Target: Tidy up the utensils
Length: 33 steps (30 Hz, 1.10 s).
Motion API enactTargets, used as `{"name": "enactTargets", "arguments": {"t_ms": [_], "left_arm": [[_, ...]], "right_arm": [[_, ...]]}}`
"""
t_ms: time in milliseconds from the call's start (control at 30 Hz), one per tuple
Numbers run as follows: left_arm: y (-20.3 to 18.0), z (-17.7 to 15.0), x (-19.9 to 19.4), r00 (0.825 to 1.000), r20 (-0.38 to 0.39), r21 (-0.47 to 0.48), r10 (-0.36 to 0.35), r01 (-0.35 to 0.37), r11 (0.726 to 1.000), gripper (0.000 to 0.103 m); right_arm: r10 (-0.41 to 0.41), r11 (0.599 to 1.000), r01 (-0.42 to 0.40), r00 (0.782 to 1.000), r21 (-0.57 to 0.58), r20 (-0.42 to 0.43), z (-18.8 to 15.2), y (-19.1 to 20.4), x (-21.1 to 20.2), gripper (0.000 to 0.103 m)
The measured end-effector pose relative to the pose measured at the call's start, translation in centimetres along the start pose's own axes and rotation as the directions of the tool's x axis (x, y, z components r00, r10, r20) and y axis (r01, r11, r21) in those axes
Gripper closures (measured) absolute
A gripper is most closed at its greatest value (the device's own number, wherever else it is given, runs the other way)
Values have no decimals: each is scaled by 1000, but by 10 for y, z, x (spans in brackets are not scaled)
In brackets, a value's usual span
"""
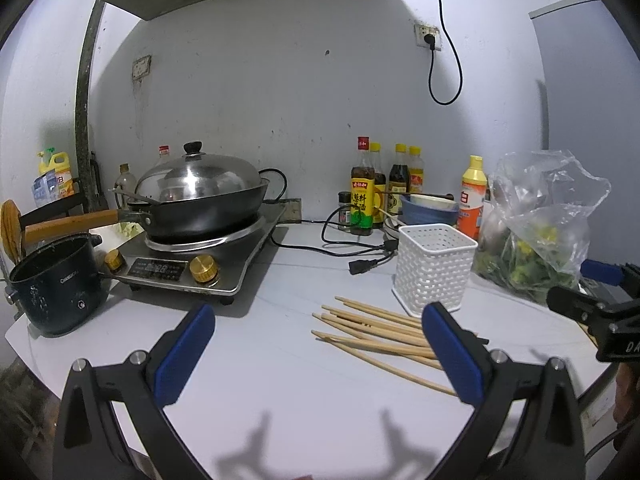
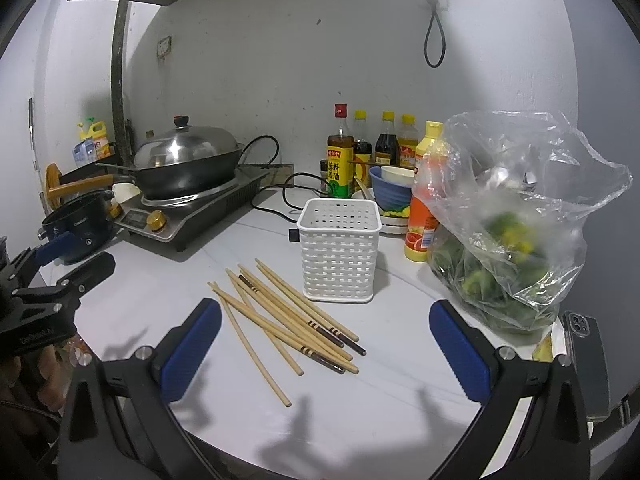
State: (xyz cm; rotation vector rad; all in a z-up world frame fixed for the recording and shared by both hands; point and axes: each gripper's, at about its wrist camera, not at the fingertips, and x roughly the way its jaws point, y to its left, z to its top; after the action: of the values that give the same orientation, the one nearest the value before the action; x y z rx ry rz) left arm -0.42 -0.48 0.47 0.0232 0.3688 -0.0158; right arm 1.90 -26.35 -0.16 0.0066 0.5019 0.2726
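Several wooden chopsticks (image 2: 288,316) lie loose on the white counter, just in front of an empty white perforated holder (image 2: 339,248). My right gripper (image 2: 326,318) is open and empty, hovering above the pile. In the left wrist view the chopsticks (image 1: 380,332) lie front right and the holder (image 1: 434,268) stands behind them. My left gripper (image 1: 320,324) is open and empty, left of the pile. The right gripper also shows at the right edge of the left wrist view (image 1: 592,304), and the left gripper shows at the left edge of the right wrist view (image 2: 60,276).
An induction cooker with a lidded wok (image 1: 200,196) and a dark small pot (image 1: 56,284) stand at left. Sauce bottles (image 1: 384,184), stacked bowls (image 1: 428,208) and a power cord (image 1: 352,248) are at the back. A plastic bag of greens (image 2: 516,232) and a phone (image 2: 584,360) lie at right.
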Motion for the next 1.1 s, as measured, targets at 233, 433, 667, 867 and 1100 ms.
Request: {"name": "enactTargets", "arguments": {"t_ms": [233,433,667,867,1100], "left_arm": [[-2,0,1,1000,-2,5,3,-3,1000,0],[-3,0,2,1000,-6,5,10,-10,1000,0],[-1,-1,0,1000,-1,-3,-1,1,1000,0],[-1,-1,-3,1000,2,-6,-5,5,1000,0],[0,0,-5,1000,9,-11,-9,9,1000,0]], "right_arm": [[3,1000,-3,1000,2,-1,-1,-2,1,0],[5,1000,-5,1000,0,-6,-2,-1,2,0],[8,1000,-8,1000,0,-11,-2,-1,2,0],[6,1000,-6,1000,-2,-4,-1,-1,0,0],[3,1000,-3,1000,-2,-5,-2,-1,-2,0]]}}
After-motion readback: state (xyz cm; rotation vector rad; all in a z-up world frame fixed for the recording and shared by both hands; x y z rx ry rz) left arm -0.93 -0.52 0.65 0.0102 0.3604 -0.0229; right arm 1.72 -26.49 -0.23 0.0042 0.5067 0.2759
